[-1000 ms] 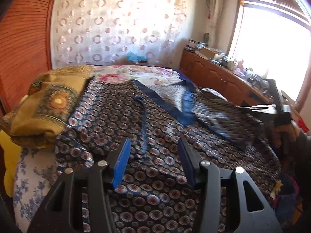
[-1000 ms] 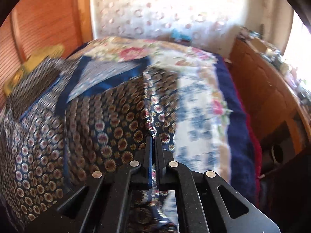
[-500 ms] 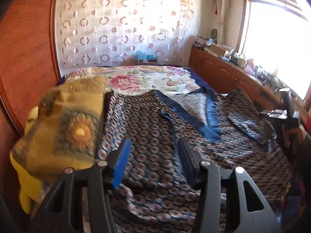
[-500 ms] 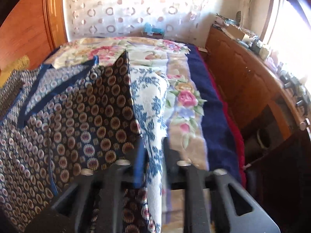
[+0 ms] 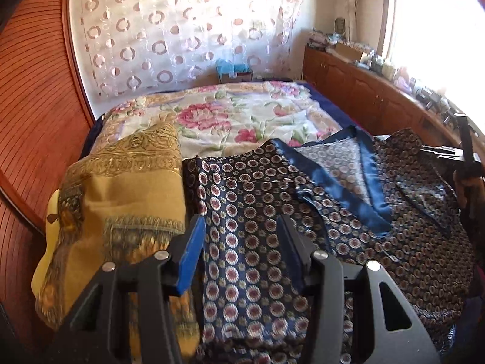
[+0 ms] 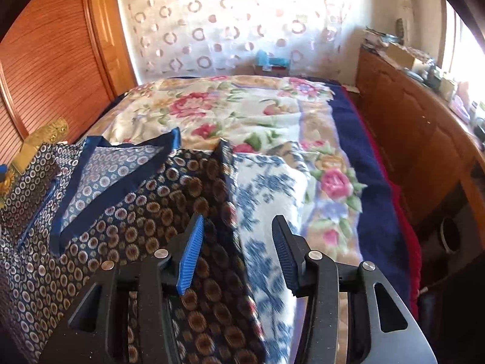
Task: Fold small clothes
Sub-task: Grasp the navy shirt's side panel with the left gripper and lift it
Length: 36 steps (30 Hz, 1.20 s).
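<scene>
A navy garment with a circle print and plain blue trim (image 5: 242, 218) lies spread on the bed, its blue-edged neck opening turned up (image 5: 342, 163). It also shows in the right wrist view (image 6: 127, 212), with its right edge beside a blue-and-white floral cloth (image 6: 266, 200). My left gripper (image 5: 239, 245) is open and empty above the garment's left part. My right gripper (image 6: 238, 248) is open and empty above the garment's right edge. The right gripper's body shows at the far right of the left wrist view (image 5: 463, 154).
A folded mustard-gold cloth (image 5: 121, 191) lies left of the garment. A floral bedspread (image 6: 242, 112) covers the bed. A wooden panel wall (image 5: 33, 91) stands to the left, a wooden cabinet (image 6: 418, 127) with clutter to the right, a curtain (image 5: 182, 30) behind.
My right gripper was shut on the garment's edge a second ago; it has opened and let the fabric go. My left gripper stayed open and shifted left towards the mustard cloth.
</scene>
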Each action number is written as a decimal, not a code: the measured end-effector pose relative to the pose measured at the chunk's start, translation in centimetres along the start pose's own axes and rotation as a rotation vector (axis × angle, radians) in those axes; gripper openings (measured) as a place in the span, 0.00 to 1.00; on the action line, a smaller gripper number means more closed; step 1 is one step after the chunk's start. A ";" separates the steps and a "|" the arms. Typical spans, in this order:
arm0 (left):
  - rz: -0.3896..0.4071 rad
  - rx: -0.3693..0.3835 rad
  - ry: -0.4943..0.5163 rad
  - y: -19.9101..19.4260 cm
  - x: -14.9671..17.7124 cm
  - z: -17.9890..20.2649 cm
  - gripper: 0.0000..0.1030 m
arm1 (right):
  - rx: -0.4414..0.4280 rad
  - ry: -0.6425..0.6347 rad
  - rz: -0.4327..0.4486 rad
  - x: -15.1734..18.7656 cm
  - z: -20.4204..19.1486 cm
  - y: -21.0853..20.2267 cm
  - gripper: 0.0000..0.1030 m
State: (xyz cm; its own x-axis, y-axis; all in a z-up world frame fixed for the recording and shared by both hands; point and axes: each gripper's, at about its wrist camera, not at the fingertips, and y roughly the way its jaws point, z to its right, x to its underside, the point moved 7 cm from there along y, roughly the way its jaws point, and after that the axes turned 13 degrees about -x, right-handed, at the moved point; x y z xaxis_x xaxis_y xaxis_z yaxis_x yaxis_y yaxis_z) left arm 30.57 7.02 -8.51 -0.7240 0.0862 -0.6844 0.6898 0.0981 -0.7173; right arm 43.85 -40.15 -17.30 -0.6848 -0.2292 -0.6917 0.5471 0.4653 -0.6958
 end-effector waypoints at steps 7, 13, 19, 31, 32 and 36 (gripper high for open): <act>-0.080 -0.008 0.046 4.4 -1.7 0.4 0.39 | 0.028 -0.034 -0.046 -0.5 -0.3 2.1 0.51; -0.120 -0.041 0.078 6.8 -2.2 0.7 0.38 | 0.079 -0.016 -0.116 0.3 1.6 4.3 0.51; -0.148 -0.063 0.059 8.3 -2.5 0.1 0.39 | 0.060 -0.020 -0.083 0.5 1.6 4.7 0.51; -0.210 -0.119 0.110 11.0 -2.0 0.5 0.39 | 0.047 -0.010 -0.070 0.6 1.8 4.7 0.52; -0.208 -0.116 0.108 11.0 -2.0 0.5 0.38 | 0.046 -0.008 -0.070 0.7 2.0 4.7 0.53; -0.190 -0.088 0.107 10.6 -2.1 0.5 0.14 | 0.050 -0.007 -0.070 0.7 2.0 4.7 0.55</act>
State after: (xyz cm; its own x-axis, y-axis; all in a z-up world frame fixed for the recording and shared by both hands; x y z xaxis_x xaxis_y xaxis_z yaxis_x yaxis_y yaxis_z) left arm 39.42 7.39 -14.79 -0.8402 0.1623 -0.5174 0.5417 0.2087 -0.8143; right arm 46.94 -39.85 -21.45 -0.7189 -0.2654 -0.6424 0.5216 0.4050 -0.7510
